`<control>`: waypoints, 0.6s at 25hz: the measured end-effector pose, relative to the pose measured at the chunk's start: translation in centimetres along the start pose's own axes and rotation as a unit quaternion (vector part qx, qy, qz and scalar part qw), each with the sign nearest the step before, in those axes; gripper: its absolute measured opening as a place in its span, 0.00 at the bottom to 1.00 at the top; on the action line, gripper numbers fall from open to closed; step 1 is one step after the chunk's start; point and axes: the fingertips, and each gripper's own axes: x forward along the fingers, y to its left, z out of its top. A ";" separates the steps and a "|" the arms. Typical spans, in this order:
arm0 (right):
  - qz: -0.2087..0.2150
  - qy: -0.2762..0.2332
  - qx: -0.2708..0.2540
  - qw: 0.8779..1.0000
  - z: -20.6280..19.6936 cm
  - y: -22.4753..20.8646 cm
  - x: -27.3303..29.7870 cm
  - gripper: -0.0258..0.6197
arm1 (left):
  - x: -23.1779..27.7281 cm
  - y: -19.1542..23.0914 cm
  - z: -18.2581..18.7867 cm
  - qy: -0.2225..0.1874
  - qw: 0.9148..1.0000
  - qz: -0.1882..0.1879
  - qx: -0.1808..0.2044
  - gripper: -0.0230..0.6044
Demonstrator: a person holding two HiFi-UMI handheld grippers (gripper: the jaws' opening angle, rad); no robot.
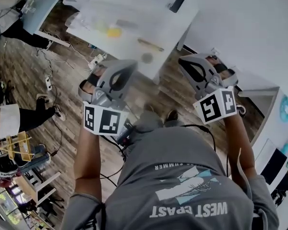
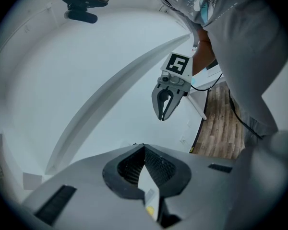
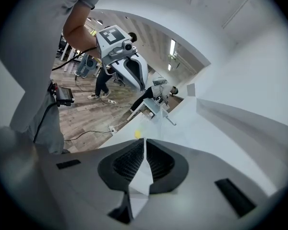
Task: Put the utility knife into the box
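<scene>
White rectangular tabletop over brown wood-plank floor; at its near edge hover grey left tongs and right tongs, both pressed together.

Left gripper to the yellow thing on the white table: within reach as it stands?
Probably not yet. The left gripper hangs near the white table, short of the yellow thing; nothing seems to block the way.
</scene>
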 end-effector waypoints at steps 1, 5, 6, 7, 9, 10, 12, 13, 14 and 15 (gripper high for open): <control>0.005 -0.001 0.002 1.000 0.0 0.0 0.8 0.09 | 0.0 0.4 -0.6 0.002 1.000 0.001 -0.003 0.05; 0.021 0.007 0.003 1.000 0.1 -0.3 4.5 0.09 | 0.4 2.1 -3.5 -0.001 1.000 0.005 -0.014 0.05; 0.024 0.012 0.007 1.000 0.1 -0.3 5.3 0.09 | 0.5 2.4 -4.3 -0.004 1.000 0.005 -0.016 0.05; 0.026 0.017 0.011 0.999 0.1 -0.4 6.2 0.09 | 0.7 2.9 -5.0 -0.008 1.000 0.004 -0.018 0.05; 0.029 0.028 0.013 0.999 0.0 -0.7 7.9 0.09 | 1.3 4.2 -6.4 -0.020 1.000 0.006 -0.020 0.05; 0.031 0.034 0.012 0.999 -0.1 -0.8 8.7 0.09 | 1.5 4.7 -6.9 -0.026 0.999 0.007 -0.022 0.05; 0.033 0.046 0.013 0.998 -0.4 -1.0 10.1 0.09 | 2.0 5.5 -8.0 -0.036 0.999 0.009 -0.025 0.05; 0.034 0.053 0.016 0.998 -0.6 -1.2 10.9 0.09 | 2.2 5.9 -8.5 -0.040 0.999 0.009 -0.025 0.05; 0.035 0.059 0.021 0.997 -0.7 -1.3 11.7 0.09 | 2.4 6.2 -8.9 -0.043 0.999 0.008 -0.025 0.05; 0.039 0.064 0.026 0.997 -0.8 -1.2 12.6 0.09 | 2.4 6.6 -9.3 -0.046 0.999 0.007 -0.025 0.05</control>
